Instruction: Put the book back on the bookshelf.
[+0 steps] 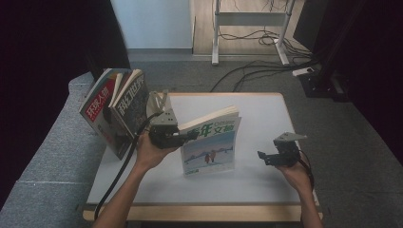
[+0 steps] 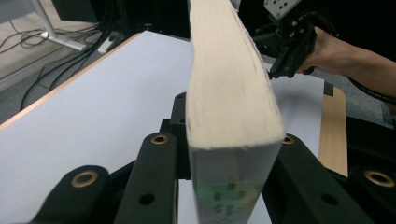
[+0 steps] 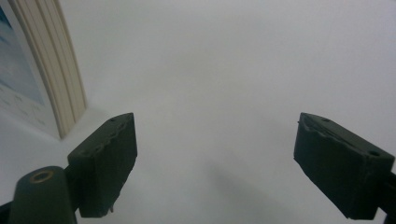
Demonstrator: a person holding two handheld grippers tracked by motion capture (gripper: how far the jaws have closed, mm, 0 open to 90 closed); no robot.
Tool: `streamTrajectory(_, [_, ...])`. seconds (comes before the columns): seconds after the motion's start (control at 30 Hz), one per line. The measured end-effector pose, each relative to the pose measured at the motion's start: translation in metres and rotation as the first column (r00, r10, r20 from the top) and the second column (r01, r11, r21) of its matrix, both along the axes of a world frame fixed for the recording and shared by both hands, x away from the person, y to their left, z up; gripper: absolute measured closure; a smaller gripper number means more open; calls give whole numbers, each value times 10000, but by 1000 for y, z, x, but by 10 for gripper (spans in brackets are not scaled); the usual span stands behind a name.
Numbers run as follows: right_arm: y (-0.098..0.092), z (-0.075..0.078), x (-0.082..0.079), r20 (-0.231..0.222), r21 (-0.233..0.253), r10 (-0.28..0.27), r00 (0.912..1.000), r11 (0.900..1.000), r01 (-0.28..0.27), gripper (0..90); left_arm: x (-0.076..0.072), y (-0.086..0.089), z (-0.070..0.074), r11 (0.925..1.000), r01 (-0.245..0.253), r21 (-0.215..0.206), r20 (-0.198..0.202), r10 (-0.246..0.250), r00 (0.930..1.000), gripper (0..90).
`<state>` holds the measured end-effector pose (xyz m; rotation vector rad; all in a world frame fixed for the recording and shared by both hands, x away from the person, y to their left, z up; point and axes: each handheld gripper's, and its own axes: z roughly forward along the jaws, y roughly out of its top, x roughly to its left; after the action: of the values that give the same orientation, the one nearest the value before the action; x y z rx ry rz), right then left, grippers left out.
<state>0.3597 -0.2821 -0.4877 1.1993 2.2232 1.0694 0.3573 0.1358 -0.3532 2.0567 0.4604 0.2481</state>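
My left gripper (image 1: pixel 183 137) clamps the blue magazine (image 1: pixel 209 145) at its spine edge, standing it upright on the white table (image 1: pixel 266 118). My right gripper (image 1: pixel 262 156), jaws apart and holding nothing, hovers right of the magazine. Left of the magazine, two books (image 1: pixel 116 107) lean; beyond it, grey floor and cables (image 1: pixel 256 35).

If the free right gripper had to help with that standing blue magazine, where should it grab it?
Probably the free right-hand edge of the blue magazine, near the top, coming in from the right. It stands upright on the table, its cover facing the person, and the left gripper already clamps its left edge. That thin edge should fit between the right gripper's jaws, which stand wide apart.
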Motion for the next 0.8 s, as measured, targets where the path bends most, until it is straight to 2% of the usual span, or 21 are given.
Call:
streamTrajectory(0.2, [-6,-23,-6,-249,-225,-382,9990,9990,376,22,1,-1,2,9999,56,163,-30,-55,10000,730])
streamTrajectory(0.5, [-11,-48,-8,-631,-298,-806,9947,9964,789,0,0,-2,3,9996,71,285,21,-72,10000,733])
streamTrajectory(0.63, [-9,-49,-9,-653,-529,-823,9945,9955,789,0,-1,-2,3,9995,61,313,56,-63,10000,734])
streamTrajectory(0.8, [-8,-49,-9,-616,-564,-853,9944,9950,819,0,0,-2,3,9997,-24,237,-22,24,10000,736])
